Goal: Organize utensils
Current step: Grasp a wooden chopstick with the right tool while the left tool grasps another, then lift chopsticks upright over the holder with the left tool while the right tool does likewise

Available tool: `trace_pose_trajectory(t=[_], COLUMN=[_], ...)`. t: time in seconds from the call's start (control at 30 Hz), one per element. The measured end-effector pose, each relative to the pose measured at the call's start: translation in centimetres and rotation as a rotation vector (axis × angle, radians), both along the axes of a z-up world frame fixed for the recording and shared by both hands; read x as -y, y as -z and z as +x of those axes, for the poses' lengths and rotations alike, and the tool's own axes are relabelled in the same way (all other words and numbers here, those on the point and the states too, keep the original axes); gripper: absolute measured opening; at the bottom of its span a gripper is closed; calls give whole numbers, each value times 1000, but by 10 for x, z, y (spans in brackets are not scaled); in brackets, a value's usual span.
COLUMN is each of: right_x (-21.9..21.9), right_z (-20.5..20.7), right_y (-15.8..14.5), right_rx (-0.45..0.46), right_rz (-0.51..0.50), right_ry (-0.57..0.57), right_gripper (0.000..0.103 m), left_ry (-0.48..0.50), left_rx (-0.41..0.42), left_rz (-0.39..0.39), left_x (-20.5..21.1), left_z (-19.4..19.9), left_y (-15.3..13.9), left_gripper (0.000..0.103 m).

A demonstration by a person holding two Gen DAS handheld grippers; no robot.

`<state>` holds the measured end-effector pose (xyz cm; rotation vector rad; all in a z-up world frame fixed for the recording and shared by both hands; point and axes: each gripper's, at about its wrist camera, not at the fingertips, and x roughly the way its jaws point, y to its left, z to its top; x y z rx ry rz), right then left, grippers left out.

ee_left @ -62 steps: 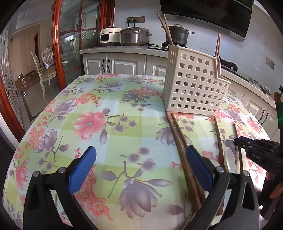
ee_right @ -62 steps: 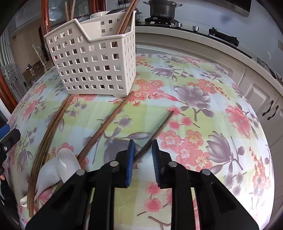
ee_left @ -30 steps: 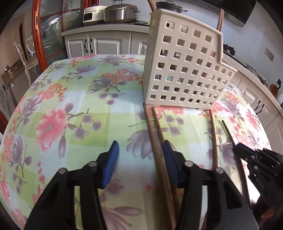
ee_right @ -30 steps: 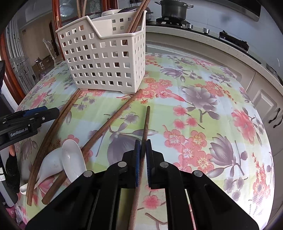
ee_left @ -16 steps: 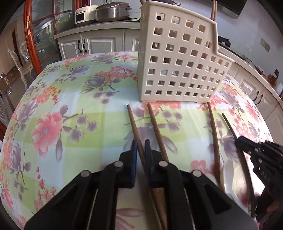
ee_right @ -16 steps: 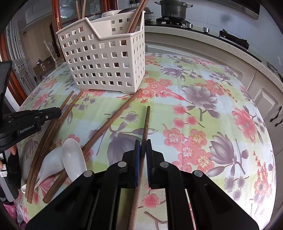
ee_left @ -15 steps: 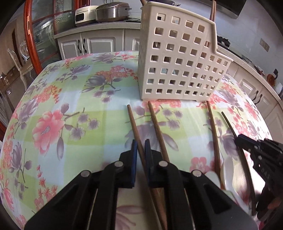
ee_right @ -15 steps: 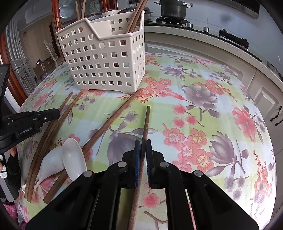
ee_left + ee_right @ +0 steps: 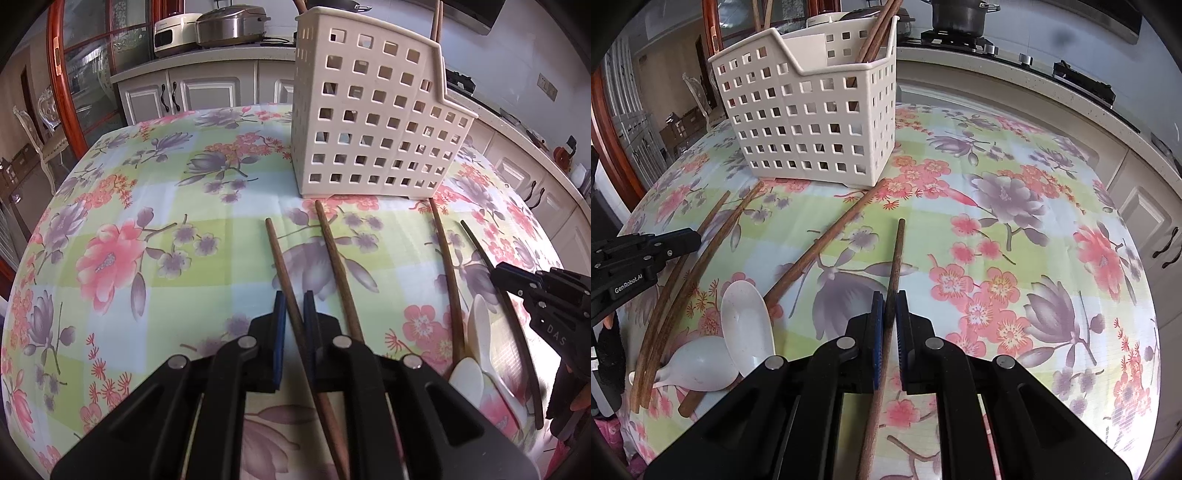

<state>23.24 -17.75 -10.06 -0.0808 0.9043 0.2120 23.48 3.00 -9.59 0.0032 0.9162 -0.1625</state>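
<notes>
Some chopsticks already stood in the basket (image 9: 812, 122); each hand-held gripper, left (image 9: 293, 325) and right (image 9: 889, 317), was clamped on one chopstick, with two more and two spoons (image 9: 746, 321) left on the bench.

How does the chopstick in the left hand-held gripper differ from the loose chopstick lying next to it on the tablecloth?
The chopstick in the left hand-held gripper is clamped between the blue pads; the loose chopstick lies free, just outside that gripper's right-hand finger. The held chopstick ends short of the white basket; the loose one reaches almost to its base. Both are brown wood, pointing toward the basket.
</notes>
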Motion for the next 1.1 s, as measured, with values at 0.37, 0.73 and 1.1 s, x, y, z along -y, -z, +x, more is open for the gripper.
trace_pose_trajectory(t=[0.37, 0.73, 1.1], right_x=[6, 8, 7], right_z=[-6, -29, -60], right_y=[-16, -59, -104], right_rx=[66, 181, 312], right_rz=[28, 74, 95], right_ry=[19, 4, -25], right_gripper=[7, 6, 6], left_ry=[-5, -3, 8], left_rx=[58, 147, 250], left_rz=[-39, -37, -22], left_x=[-7, -8, -5], left_z=[-12, -38, -70], left_y=[-19, -53, -90], left_gripper=[6, 6, 6])
